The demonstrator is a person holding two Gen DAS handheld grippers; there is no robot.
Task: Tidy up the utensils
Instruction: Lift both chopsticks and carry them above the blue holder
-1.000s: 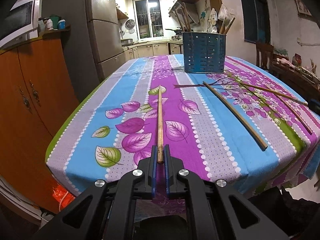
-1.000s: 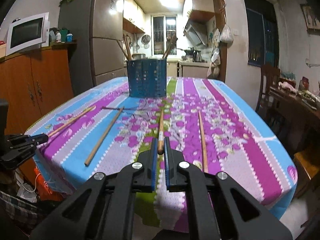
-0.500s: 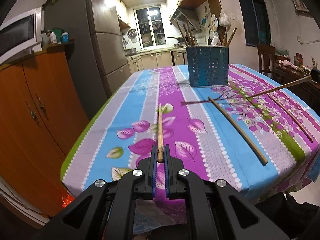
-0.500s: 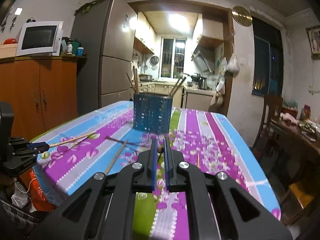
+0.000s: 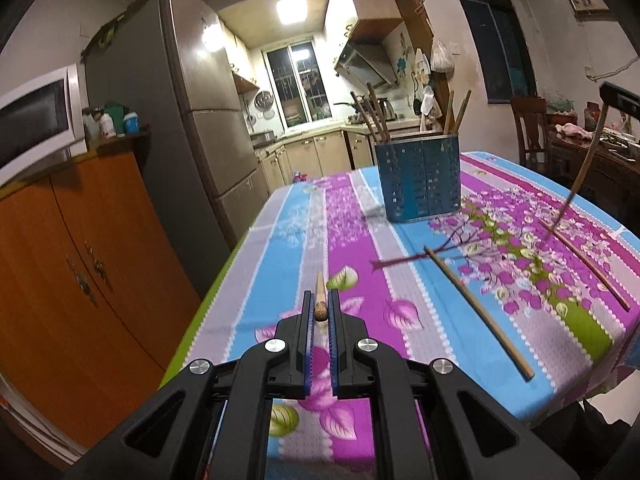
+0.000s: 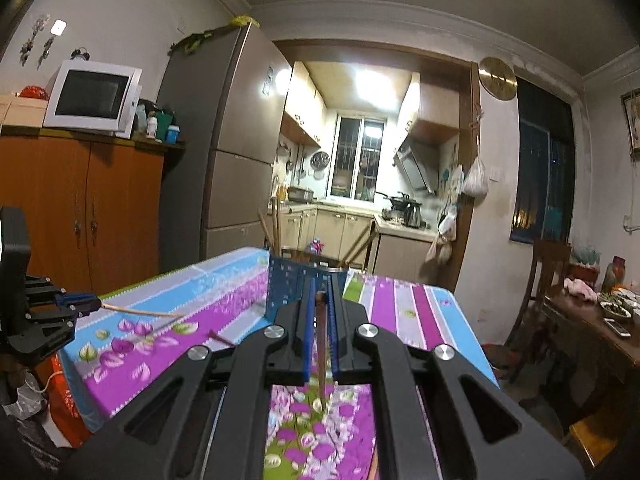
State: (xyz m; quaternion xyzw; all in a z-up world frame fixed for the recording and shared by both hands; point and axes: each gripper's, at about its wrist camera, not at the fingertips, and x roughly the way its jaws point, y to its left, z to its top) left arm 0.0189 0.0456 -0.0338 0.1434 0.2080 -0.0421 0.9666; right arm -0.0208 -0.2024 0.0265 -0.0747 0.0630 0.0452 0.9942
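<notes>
My left gripper (image 5: pixel 320 307) is shut on a wooden chopstick (image 5: pixel 320 300) that points away over the table; it also shows from the right wrist view (image 6: pixel 140 311). My right gripper (image 6: pixel 319 300) is shut on another chopstick (image 6: pixel 321 344), which hangs steeply down toward the tablecloth; the left wrist view shows it tilted at the far right (image 5: pixel 584 168). The blue perforated utensil holder (image 5: pixel 418 178) stands upright mid-table with several chopsticks in it. Two loose chopsticks (image 5: pixel 476 308) (image 5: pixel 588 264) lie on the cloth.
The table has a floral striped tablecloth (image 5: pixel 360 240). An orange cabinet (image 5: pixel 60 272) and a fridge (image 5: pixel 188 128) stand to the left. A wooden chair (image 6: pixel 548 280) and a cluttered side table (image 6: pixel 608 312) stand to the right.
Both grippers have lifted their chopsticks off the table. The right chopstick has swung from lying flat to hanging steeply down. The left chopstick has risen and both views tilted upward.
</notes>
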